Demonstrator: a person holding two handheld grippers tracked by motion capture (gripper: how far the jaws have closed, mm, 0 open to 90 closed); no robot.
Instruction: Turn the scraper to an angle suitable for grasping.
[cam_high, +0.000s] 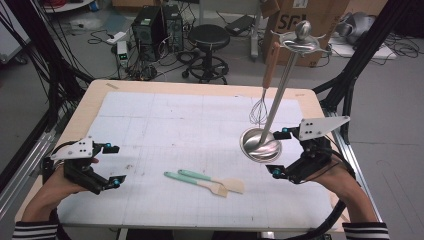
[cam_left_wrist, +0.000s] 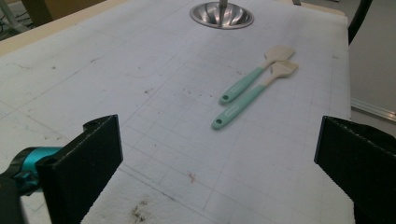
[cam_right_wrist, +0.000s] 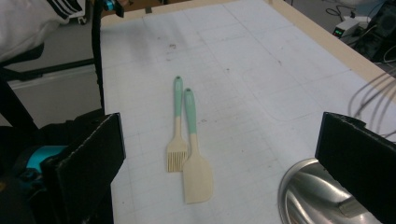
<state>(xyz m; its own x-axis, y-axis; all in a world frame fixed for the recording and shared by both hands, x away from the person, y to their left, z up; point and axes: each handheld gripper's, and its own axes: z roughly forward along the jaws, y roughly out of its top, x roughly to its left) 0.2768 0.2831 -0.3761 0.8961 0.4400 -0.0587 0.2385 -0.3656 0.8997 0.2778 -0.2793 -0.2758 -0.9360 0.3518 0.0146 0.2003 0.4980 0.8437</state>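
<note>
Two teal-handled utensils lie side by side mid-table: a cream spatula (cam_high: 212, 180) (cam_left_wrist: 250, 79) (cam_right_wrist: 192, 140) and, just nearer me, a pastry brush (cam_high: 197, 182) (cam_left_wrist: 247, 100) (cam_right_wrist: 177, 126). A steel utensil stand (cam_high: 260, 145) (cam_left_wrist: 222, 15) (cam_right_wrist: 317, 196) rises at the right, and a wooden-handled whisk (cam_high: 260, 107) hangs from its top ring. My left gripper (cam_high: 114, 165) (cam_left_wrist: 219, 140) is open above the mat's left edge, with nothing between its jaws. My right gripper (cam_high: 280, 152) (cam_right_wrist: 219, 140) is open beside the stand's round base, facing the utensils.
A white grid mat (cam_high: 190, 125) covers the wooden table (cam_high: 95, 95). Beyond the far edge stand a black stool (cam_high: 209, 37), computer towers (cam_high: 150, 27) and a cardboard box (cam_high: 305, 15). Black frame posts (cam_high: 350, 95) flank the table's right side.
</note>
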